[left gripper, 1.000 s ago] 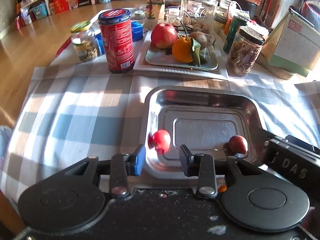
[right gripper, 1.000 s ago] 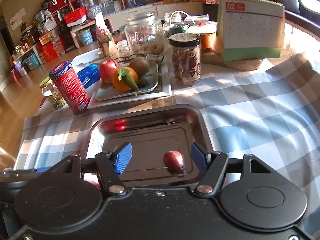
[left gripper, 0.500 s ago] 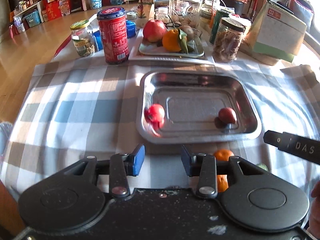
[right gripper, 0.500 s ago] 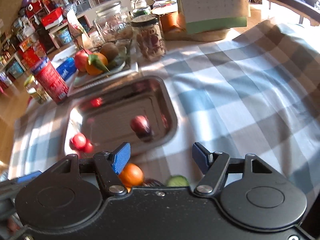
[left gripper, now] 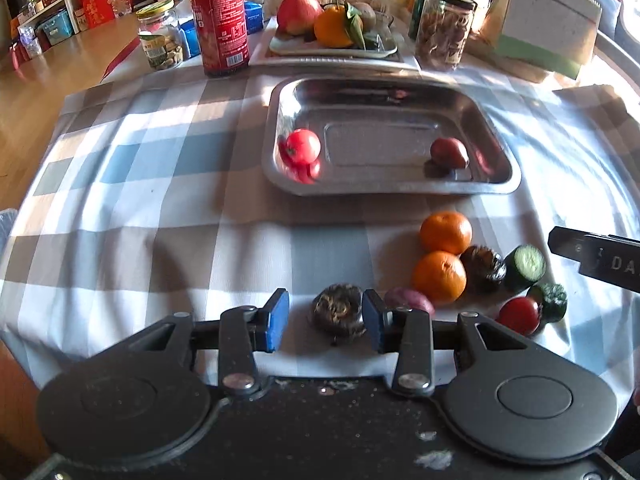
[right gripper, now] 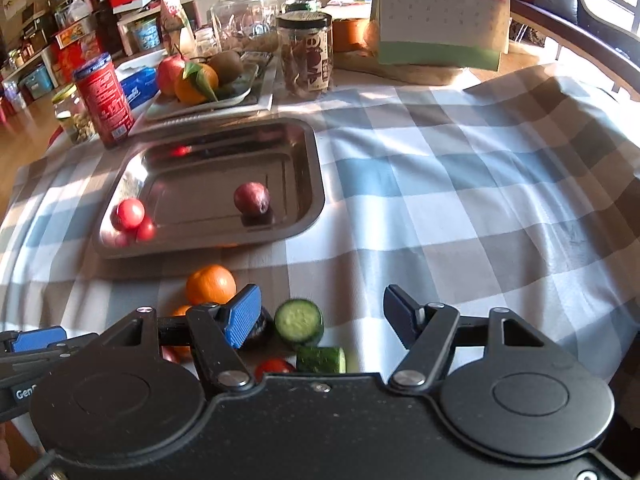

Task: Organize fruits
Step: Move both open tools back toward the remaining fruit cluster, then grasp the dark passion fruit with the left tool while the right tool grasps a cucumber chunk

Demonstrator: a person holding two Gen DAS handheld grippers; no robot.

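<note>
The left gripper (left gripper: 325,320) has its blue pads part-way spread, and its jaws have just been opening. A dark, wrinkled round fruit (left gripper: 339,312) sits on the checked tablecloth (left gripper: 168,208) between them, close against the right-hand pad, perhaps touching it, with a clear gap to the left-hand pad, so nothing is pinched. Just beyond that right-hand pad lies a purple fruit (left gripper: 408,299), half hidden.

The right gripper (right gripper: 320,312) is spread wide and holds nothing. A cucumber slice (right gripper: 299,321) lies on the cloth between its pads, nearer the left-hand one; whether it touches that pad I cannot tell. A second cucumber piece (right gripper: 321,359) and a cherry tomato (right gripper: 273,367) lie right at the camera's lower edge, and a second dark fruit (right gripper: 258,330) sits behind the left-hand pad.

Two oranges (left gripper: 444,254) rest touching each other near the front edge of the cloth, between the two grippers.

Toward the middle of the cloth stands the steel tray (left gripper: 384,92). A red tomato (left gripper: 303,147) sits against its left wall and a dark red fruit (left gripper: 449,153) near its right front corner, well apart from each other
</note>
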